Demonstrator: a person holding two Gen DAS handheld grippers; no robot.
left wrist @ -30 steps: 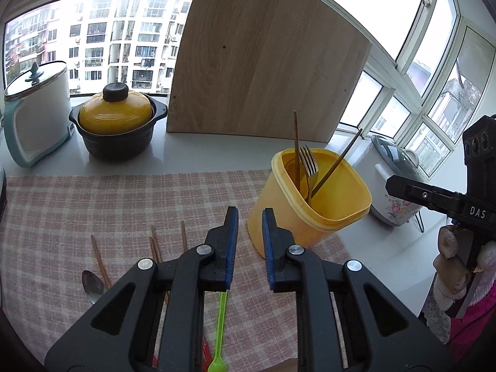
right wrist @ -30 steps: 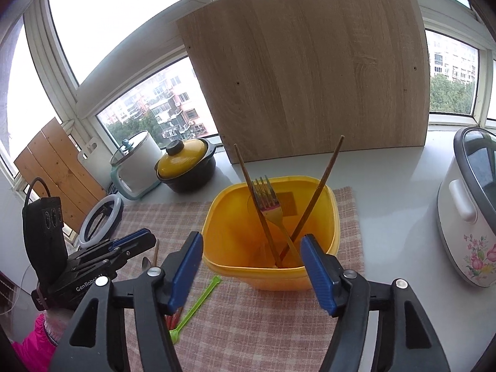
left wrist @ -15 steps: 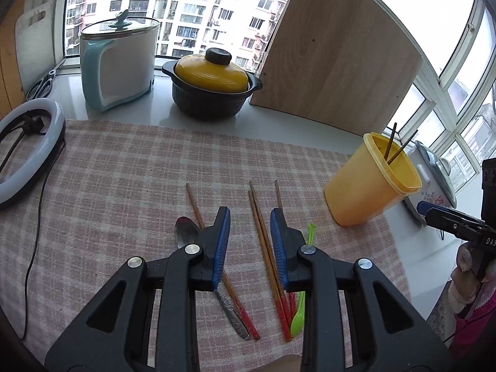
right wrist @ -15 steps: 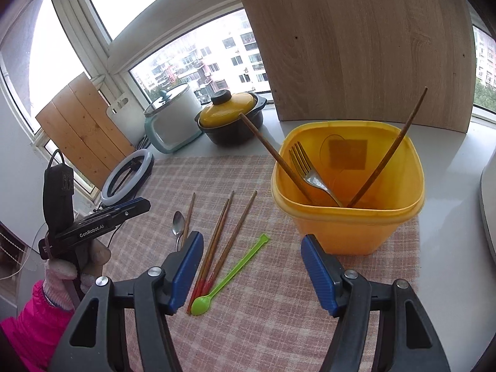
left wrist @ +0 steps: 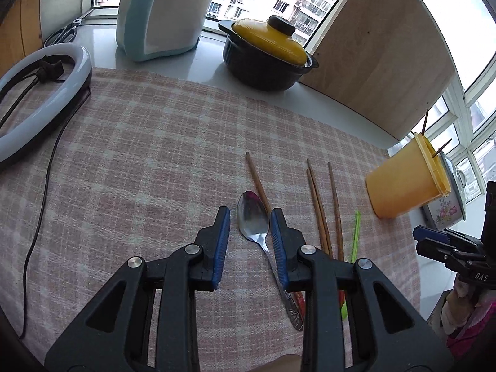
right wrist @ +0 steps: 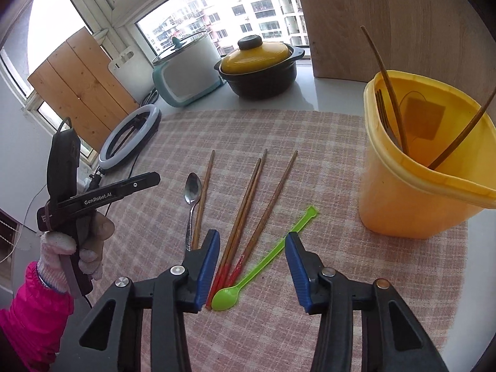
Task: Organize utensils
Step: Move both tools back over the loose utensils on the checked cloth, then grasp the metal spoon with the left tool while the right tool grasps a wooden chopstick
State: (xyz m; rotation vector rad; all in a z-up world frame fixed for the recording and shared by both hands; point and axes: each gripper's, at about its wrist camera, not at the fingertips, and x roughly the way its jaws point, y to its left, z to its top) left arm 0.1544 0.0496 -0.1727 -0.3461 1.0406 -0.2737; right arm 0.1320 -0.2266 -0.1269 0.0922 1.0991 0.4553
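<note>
1. The metal spoon lies on the checked cloth, bowl at 12 o'clock from the left gripper, whose jaws are parted and empty with the spoon's neck between them (its handle runs back under the right-hand blue pad).
2. The step in hand looks like picking up the spoon; the next move calls for lowering and closing on the thin neck, which lies flat and may slip.
3. A single chopstick touches the spoon bowl's edge at 1 o'clock and could be caught along with it.
4. At 3 o'clock lie three more chopsticks and the green plastic spoon; the right gripper hovers over them, spread wide, holding nothing.
5. The yellow bin, at 2 o'clock, already holds a fork and two chopsticks.
6. Farther off: yellow-lidded pot, white cooker, ring light.
</note>
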